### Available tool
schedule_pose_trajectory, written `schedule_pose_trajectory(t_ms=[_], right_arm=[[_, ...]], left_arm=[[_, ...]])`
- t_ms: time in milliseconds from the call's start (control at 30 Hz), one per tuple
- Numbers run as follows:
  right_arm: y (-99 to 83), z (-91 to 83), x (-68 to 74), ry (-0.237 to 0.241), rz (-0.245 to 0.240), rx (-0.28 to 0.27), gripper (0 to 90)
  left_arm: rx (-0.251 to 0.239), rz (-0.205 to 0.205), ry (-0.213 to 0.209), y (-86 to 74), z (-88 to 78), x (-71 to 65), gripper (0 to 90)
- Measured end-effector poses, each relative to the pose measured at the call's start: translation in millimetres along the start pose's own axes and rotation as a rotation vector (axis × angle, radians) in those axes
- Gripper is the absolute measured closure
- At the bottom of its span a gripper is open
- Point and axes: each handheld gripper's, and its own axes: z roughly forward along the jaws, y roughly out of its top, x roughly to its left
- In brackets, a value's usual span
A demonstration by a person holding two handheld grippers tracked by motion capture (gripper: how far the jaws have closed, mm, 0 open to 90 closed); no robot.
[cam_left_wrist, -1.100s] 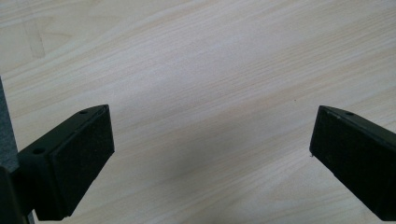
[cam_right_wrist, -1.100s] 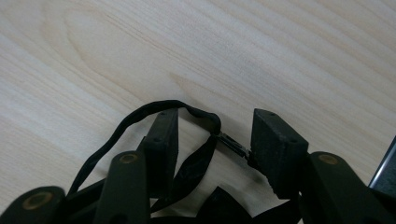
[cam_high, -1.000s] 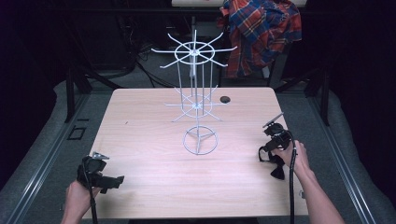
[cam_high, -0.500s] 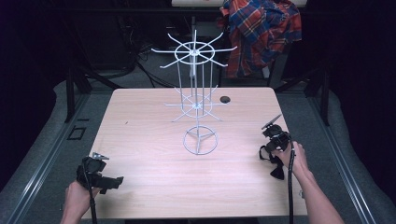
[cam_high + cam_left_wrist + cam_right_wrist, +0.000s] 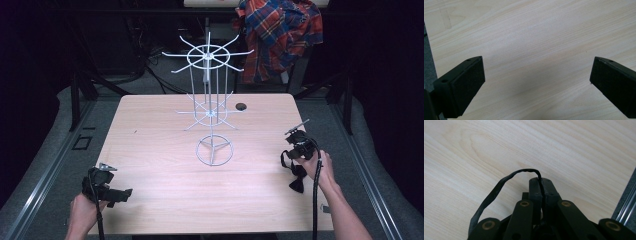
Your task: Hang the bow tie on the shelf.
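A white wire display rack with two tiers of radiating hook arms and a ring base (image 5: 210, 115) stands upright at the middle of the pale wood-grain table (image 5: 150, 150). All of its hooks appear bare. A small dark round object (image 5: 241, 106) lies on the table just behind and to the right of the rack; its nature cannot be determined. A red and blue plaid shirt (image 5: 280, 35) hangs beyond the far edge.

The left gripper (image 5: 536, 82) sits low at the near left corner of the table, jaws spread wide, nothing between them, bare wood below.

The right gripper (image 5: 541, 186) is held near the table's right edge, well apart from the rack. Its jaws are pressed together on a thin black strap (image 5: 499, 186), which loops out to one side above the table. In the high view a black bow-shaped item (image 5: 298, 177) dangles below this gripper; it appears to belong to the strap.

Risks, as judged: the pinch takes only the strap's thin edge, so a quick swing could slip it free. If the piece is destined for a hook, the limp loop may snag a neighbouring arm, and a sideways pull could tip or turn the light rack. The trailing cable (image 5: 315, 200) could drag across the table edge.
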Motion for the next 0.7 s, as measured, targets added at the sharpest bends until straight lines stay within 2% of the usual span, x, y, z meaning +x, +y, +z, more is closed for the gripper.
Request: schedule_pose_trajectory(t_ms=[33, 67, 300, 367, 700], right_arm=[[-1.1, -0.7, 0.9, -0.001, 0.019, -0.022, 87.6], [-1.4, -5.1, -0.7, 0.004, 0.005, -0.022, 87.7], [-4.8, -18.4, -5.5, 0.02, 0.03, -0.073, 87.9], [-5.9, -22.9, -7.2, 0.009, 0.031, -0.081, 87.9], [-9.5, -47.0, -12.0, 0.032, 0.063, -0.181, 88.2]], left_arm=[[-0.003, 0.0, 0.0, 0.1, 0.0, -0.2, 0.0], [-0.004, 0.0, 0.001, 0.2, 0.1, -0.2, 0.0], [-0.003, 0.0, -0.006, 0.0, 0.6, 0.6, 0.0], [-0.004, -0.005, -0.006, -0.3, 0.6, 0.9, 0.0], [-0.006, -0.013, -0.014, -1.1, 0.8, 3.1, 0.0]])
